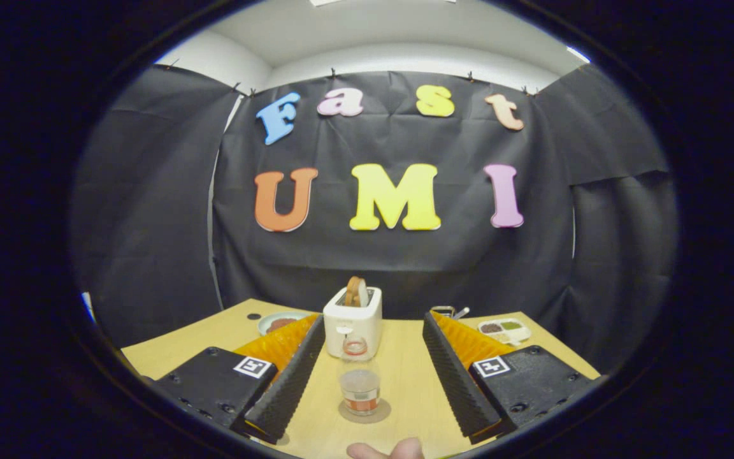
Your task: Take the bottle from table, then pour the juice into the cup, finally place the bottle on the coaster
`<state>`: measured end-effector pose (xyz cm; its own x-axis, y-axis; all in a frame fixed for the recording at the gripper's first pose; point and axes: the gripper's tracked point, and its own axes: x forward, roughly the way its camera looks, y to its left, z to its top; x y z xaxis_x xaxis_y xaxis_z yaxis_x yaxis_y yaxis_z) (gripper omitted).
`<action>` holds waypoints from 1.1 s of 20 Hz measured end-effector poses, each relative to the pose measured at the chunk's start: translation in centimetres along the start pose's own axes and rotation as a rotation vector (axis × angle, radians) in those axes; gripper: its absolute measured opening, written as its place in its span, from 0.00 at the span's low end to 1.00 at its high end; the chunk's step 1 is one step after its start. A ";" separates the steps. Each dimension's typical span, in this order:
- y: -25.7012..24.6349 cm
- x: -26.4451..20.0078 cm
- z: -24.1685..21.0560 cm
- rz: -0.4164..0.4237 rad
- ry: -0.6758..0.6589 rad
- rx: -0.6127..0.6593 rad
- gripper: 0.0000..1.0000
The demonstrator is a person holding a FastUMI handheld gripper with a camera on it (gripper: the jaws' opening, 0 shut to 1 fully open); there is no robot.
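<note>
Two fingers of the hand-held gripper (367,382) stand spread wide, holding nothing. Between them a clear plastic bottle (359,382) with orange juice sits on a round brown coaster (364,413), bare wooden table (405,382) either side. Beyond the bottle stands a white toaster (352,322).

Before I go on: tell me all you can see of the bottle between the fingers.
The small clear plastic bottle stands upright on a round brownish coaster on the wooden table, between the open gripper's fingers, touched by neither. It has an orange-red ring at its neck, a pale label band, and orange-red at the base. The white toaster stands behind it.
</note>
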<state>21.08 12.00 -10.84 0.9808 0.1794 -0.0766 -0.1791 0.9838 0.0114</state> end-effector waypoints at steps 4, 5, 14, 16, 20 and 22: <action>-1.6 -5.8 7.5 -0.061 -0.086 -0.002 0.99; -1.9 -7.1 9.0 -0.074 -0.099 -0.009 0.99; -3.0 -17.9 15.0 -0.110 -0.152 -0.072 0.99; -2.9 -19.9 15.3 -0.106 -0.159 -0.084 0.99; -2.8 -23.2 15.8 -0.115 -0.168 -0.064 0.99; -2.3 -24.2 15.7 -0.098 -0.158 -0.053 0.99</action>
<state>-1.07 5.46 6.69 0.9930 0.0849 0.0826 -0.0817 0.9958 -0.0415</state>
